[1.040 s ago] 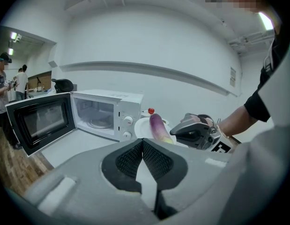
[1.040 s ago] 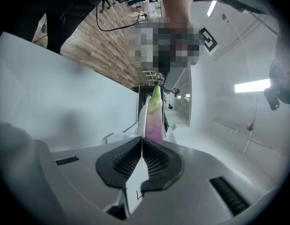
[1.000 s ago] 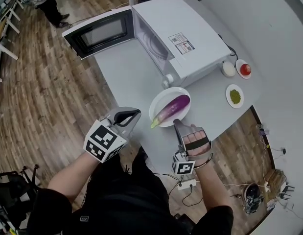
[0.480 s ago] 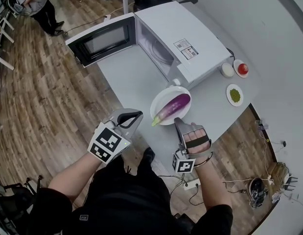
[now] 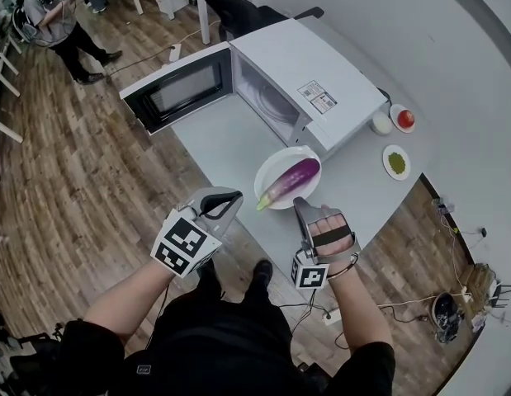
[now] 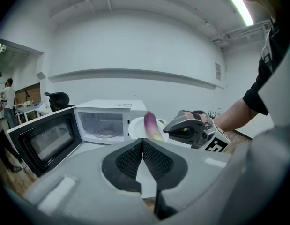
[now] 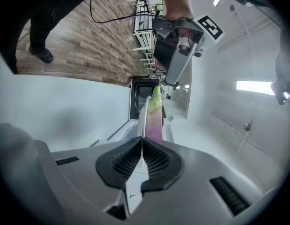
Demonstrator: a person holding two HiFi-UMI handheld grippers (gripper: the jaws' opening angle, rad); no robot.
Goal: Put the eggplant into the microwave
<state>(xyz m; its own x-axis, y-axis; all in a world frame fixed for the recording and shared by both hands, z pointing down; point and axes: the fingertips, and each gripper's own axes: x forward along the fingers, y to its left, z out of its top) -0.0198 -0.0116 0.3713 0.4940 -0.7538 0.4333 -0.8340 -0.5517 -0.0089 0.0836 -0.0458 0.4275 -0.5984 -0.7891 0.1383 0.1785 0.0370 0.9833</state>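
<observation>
eggplant (image 5: 290, 181) lies on the white plate (image 5: 274, 164), just in front of the open microwave (image 5: 300, 64); long axis slants, green stem end toward the person | right gripper (image 5: 300, 208) is nearer, right at the plate's near rim, jaws pinched together on nothing | left gripper (image 5: 232, 195) is off to the side, also closed and empty | microwave cavity: looks like only the turntable in there | guess: the right one has to open up first

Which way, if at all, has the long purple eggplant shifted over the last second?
No. The long purple eggplant lies on the round white plate as before, its green stem end over the same rim.
</observation>
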